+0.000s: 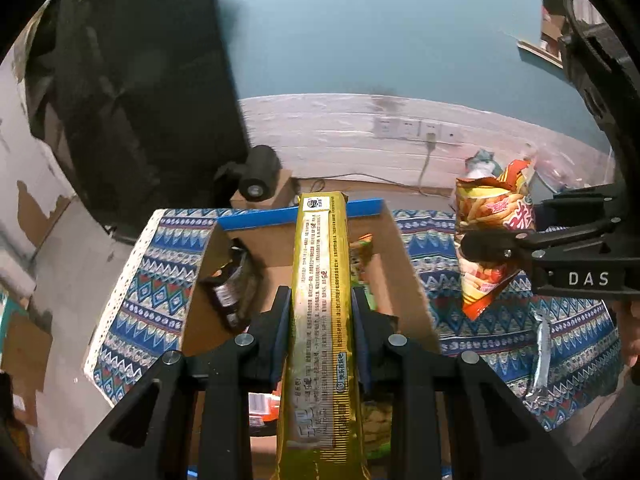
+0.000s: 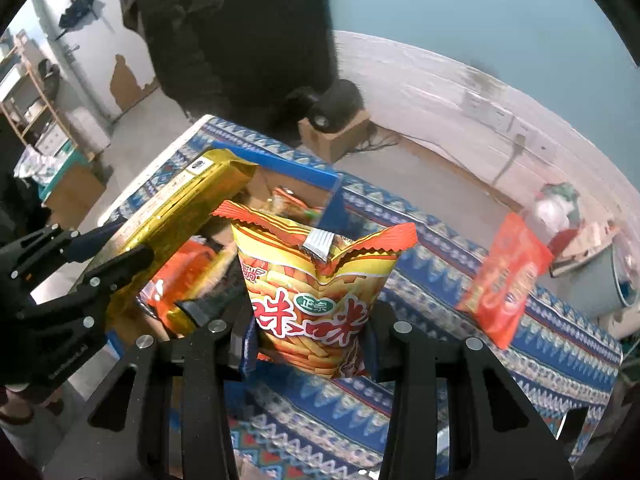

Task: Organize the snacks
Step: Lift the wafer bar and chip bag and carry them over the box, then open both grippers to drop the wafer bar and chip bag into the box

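The left tongs (image 1: 320, 312) are gripping a long gold snack pack (image 1: 318, 320) between both fingers, and the pack is pointing forward over an open cardboard box (image 1: 404, 264) with a blue far rim. Fine dark print is running along the pale strip of the gold pack, but it is too small to read. Inside the box, left of the gold pack, a dark packet (image 1: 234, 284) is leaning on the wall, and a green packet (image 1: 362, 264) is showing on the right side.

The right tongs (image 2: 312, 344) are holding a yellow and orange chip bag (image 2: 316, 288) tightly at its lower part. The bag is standing upright, its top edge is crumpled, and it is carrying large red Chinese characters and a small green label. In the left wrist view the letters "DAS" are showing in white on the body of the right tongs.

To the right of the right tongs a red snack bag (image 2: 506, 280) is standing on the desk (image 2: 440, 248), well apart from the box. A silver packet (image 1: 540, 356) is lying flat on the cloth just below the chip bag.

A cloth with a blue, white and red zigzag pattern is covering the desk. Behind it, a pale wall with sockets (image 1: 416, 130) is meeting a teal upper wall. A black round device (image 1: 256, 174) is sitting on a small carton beyond the box.
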Motion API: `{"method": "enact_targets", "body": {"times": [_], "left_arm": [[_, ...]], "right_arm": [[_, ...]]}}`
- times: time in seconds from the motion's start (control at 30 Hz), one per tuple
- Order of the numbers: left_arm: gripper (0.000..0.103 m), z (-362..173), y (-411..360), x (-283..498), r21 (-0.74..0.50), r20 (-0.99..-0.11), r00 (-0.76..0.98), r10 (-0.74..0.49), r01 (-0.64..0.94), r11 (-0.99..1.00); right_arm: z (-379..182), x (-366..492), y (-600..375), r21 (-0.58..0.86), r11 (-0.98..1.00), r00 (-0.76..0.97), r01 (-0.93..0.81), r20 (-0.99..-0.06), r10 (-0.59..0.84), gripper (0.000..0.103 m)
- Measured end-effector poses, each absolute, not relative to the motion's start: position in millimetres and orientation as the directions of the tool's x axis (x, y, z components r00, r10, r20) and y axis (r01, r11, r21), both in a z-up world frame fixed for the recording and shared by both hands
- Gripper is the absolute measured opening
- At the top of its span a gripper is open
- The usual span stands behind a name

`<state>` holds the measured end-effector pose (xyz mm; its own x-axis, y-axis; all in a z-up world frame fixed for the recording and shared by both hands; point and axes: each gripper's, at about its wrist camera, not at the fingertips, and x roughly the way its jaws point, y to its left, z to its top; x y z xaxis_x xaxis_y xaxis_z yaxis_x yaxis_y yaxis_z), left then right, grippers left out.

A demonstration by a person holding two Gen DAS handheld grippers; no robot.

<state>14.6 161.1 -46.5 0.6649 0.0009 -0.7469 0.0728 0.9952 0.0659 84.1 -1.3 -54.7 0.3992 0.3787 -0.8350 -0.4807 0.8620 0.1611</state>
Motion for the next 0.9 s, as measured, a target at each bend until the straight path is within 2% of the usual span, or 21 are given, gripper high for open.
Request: {"method": "enact_targets", "body": {"times": [0.37,0.53,0.77,0.83,0.87,0.9], "left_arm": [[0.029,-70,204,25,0.035,-0.782,0.622,0.040,-0.021,0.999],[0.029,-84,217,28,-0.022,-0.814,0.581,0.006,-0.041,0.999],[0.030,-90,220,27,0.005,-0.826,0.562,0.035,-0.055,0.998],[0.034,-86,220,26,0.018,-0.820,0.570,0.050,-0.061,0.998],[0.045,-84,220,26,0.025,-0.817,0.574,0.056,-0.062,0.998],[0.050,-82,220,25,0.034,-0.812,0.580,0.066,-0.066,0.997]], "right_arm": [[-72,96,53,0.177,0.829,0.330,-0.531,-0.858,0.394,0.039],[-80,98,70,0.174,0.813,0.300,-0.555,-0.870,0.391,0.039],[-89,103,84,0.182,0.806,0.268,-0.563,-0.882,0.386,0.039],[-91,104,86,0.181,0.806,0.266,-0.563,-0.884,0.385,0.040],[-91,104,87,0.182,0.805,0.264,-0.565,-0.884,0.385,0.040],[-91,104,89,0.182,0.803,0.261,-0.568,-0.885,0.386,0.040]]}}
